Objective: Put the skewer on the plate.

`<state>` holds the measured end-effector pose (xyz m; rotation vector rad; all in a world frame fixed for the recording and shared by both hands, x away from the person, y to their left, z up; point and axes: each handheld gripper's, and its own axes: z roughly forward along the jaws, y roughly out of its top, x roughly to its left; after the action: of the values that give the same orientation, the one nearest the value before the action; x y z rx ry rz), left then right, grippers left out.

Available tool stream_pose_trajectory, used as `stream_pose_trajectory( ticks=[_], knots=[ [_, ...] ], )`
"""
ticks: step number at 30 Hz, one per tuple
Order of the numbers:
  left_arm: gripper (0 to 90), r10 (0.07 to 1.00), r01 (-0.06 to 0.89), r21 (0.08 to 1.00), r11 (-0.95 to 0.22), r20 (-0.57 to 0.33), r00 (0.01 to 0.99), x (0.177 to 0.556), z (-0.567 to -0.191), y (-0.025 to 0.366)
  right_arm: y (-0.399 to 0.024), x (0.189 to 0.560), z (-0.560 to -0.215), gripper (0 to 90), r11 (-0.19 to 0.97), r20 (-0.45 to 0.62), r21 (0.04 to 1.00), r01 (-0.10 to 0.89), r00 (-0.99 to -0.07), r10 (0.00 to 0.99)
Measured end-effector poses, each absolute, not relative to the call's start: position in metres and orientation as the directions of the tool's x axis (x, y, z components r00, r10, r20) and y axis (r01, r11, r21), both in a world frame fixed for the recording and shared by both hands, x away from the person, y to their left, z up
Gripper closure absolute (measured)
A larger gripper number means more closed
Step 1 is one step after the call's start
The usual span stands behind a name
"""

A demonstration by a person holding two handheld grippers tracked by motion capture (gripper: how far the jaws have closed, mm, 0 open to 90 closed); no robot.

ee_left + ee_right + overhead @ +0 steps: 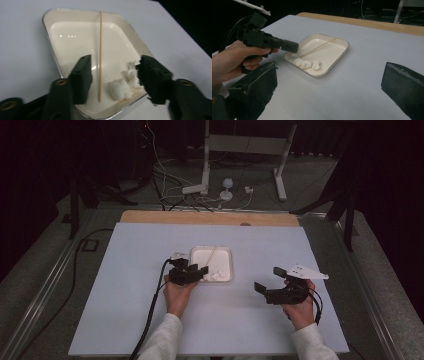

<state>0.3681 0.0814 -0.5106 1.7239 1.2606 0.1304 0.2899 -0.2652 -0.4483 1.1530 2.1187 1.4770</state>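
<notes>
A shallow white tray [212, 248] sits in the middle of the pale blue table top. A thin wooden stick [100, 50] lies lengthwise in the tray [50, 42], and small white cotton wads [120, 90] rest at its near corner. My left gripper [115, 62] hangs just over the tray's near edge, open, with the stick and wads below the gap and untouched by either pad. In the high view the left gripper [196, 269] is at the tray's lower left. My right gripper [267, 279] stands open to the right, apart from the tray [337, 60], with nothing between its fingers.
The blue top ends in a bare wooden strip [210, 217] at the far side. Beyond it are table legs and cables [220, 190] on the floor. A black cable [150, 315] trails from the left gripper toward the near edge.
</notes>
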Motion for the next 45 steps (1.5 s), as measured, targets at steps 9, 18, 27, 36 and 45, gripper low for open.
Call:
stream_pose_trajectory(
  ticks=[9,18,27,36,45],
  knots=[
    [17.9,0.771,0.615,0.788,-0.026,-0.376,0.514,0.356,-0.491,0.093,-0.264,0.289,-0.449,0.2,0.160,0.164,0.891,0.425,-0.630,0.759],
    [1.2,0.745,0.528,0.849,-0.012,-0.344,0.571,0.333,-0.461,0.115,-0.264,0.286,-0.449,0.1,0.183,0.139,0.891,0.415,-0.634,0.761],
    [0.6,0.772,0.434,0.900,-0.033,-0.252,0.583,0.306,-0.448,0.149,-0.270,0.279,-0.452,0.0,0.180,0.134,0.894,0.410,-0.628,0.766],
    [0.6,0.795,0.379,0.925,-0.018,-0.217,0.567,0.282,-0.454,0.187,-0.282,0.271,-0.459,0.0,0.164,0.138,0.897,0.411,-0.611,0.779],
    [0.6,0.815,0.336,0.939,0.067,-0.246,0.525,0.264,-0.458,0.221,-0.291,0.268,-0.465,0.0,0.132,0.155,0.902,0.411,-0.595,0.789]
  ],
)
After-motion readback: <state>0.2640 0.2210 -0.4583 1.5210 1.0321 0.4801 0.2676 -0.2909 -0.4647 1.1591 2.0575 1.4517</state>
